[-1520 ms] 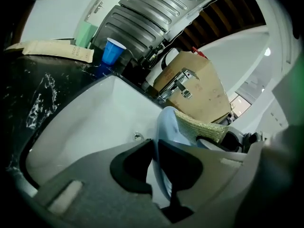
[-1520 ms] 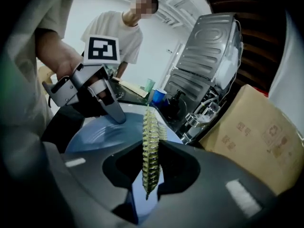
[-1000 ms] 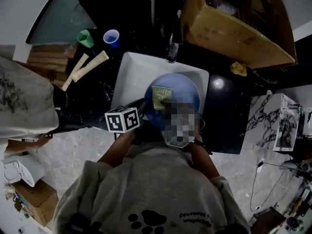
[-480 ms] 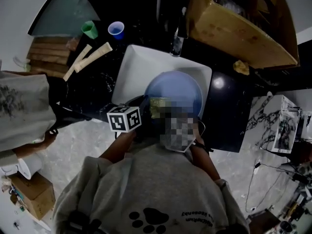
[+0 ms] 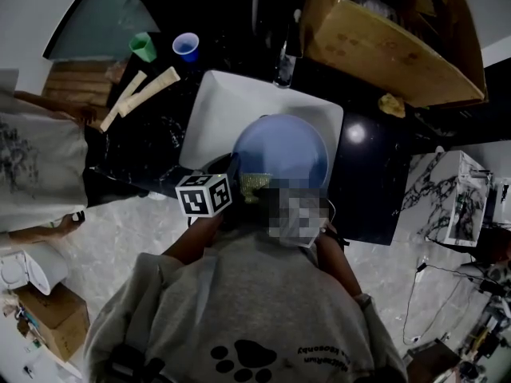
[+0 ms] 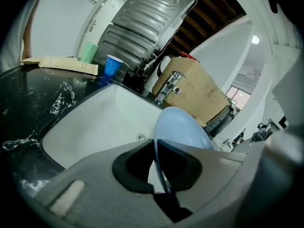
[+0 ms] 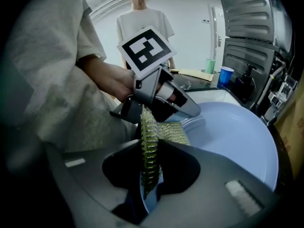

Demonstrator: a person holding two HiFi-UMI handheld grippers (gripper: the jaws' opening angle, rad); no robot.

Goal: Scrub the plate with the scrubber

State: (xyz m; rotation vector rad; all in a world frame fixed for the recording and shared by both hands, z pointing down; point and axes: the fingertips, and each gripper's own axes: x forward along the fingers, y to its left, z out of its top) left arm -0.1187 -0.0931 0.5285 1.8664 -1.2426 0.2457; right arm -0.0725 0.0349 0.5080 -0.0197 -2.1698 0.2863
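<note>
A light blue plate (image 5: 279,146) is held tilted over the white sink (image 5: 215,106). My left gripper (image 6: 159,164) has the plate's rim (image 6: 183,129) edge-on between its jaws, which have just been closing and now pinch it. Its marker cube (image 5: 204,195) shows at the plate's near left edge. My right gripper (image 7: 149,163) is shut on a yellow-green mesh scrubber (image 7: 148,137), which lies against the plate (image 7: 232,137) close to the left gripper (image 7: 164,101). In the head view the scrubber (image 5: 254,184) sits at the plate's near rim, and the right gripper is hidden.
A tap (image 5: 283,66) stands behind the sink. On the black counter (image 5: 136,154) sit a green cup (image 5: 143,46), a blue cup (image 5: 185,46) and tan strips (image 5: 148,92). A cardboard box (image 5: 383,46) is at the back right. A person (image 5: 32,174) stands to the left.
The scrubber has slid down the plate from its middle to the near rim. The plate and the left gripper's cube have stayed nearly in place. The bystander at left has shifted.
</note>
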